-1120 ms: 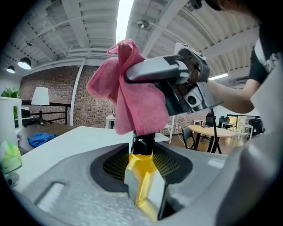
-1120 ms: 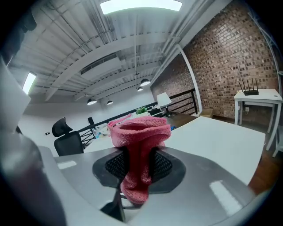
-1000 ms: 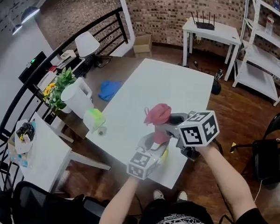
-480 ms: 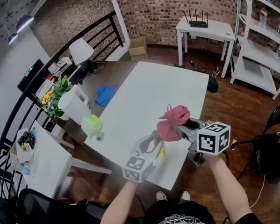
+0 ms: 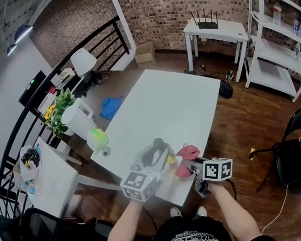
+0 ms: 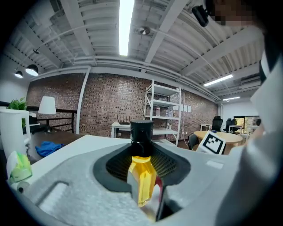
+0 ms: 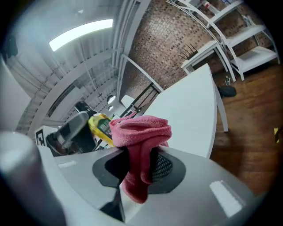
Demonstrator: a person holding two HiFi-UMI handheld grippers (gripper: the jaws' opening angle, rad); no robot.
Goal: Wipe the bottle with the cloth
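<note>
A small bottle of yellow liquid with a black cap sits between the jaws of my left gripper, cap pointing away from me. The jaws are closing and their pads press on it. It hangs over the near part of the white table. My right gripper is shut on a bunched pink cloth, which hangs from its jaws just right of the bottle. In the head view the cloth sits beside the bottle; I cannot tell if they touch.
A white jug, a potted plant and a green object stand left of the table. A blue cloth lies on the floor. A small white table, shelves and a black chair stand behind and to the right.
The right gripper has carried the pink cloth from above the bottle down and to the right, nearer to me. The left gripper has shifted slightly left with the bottle.
</note>
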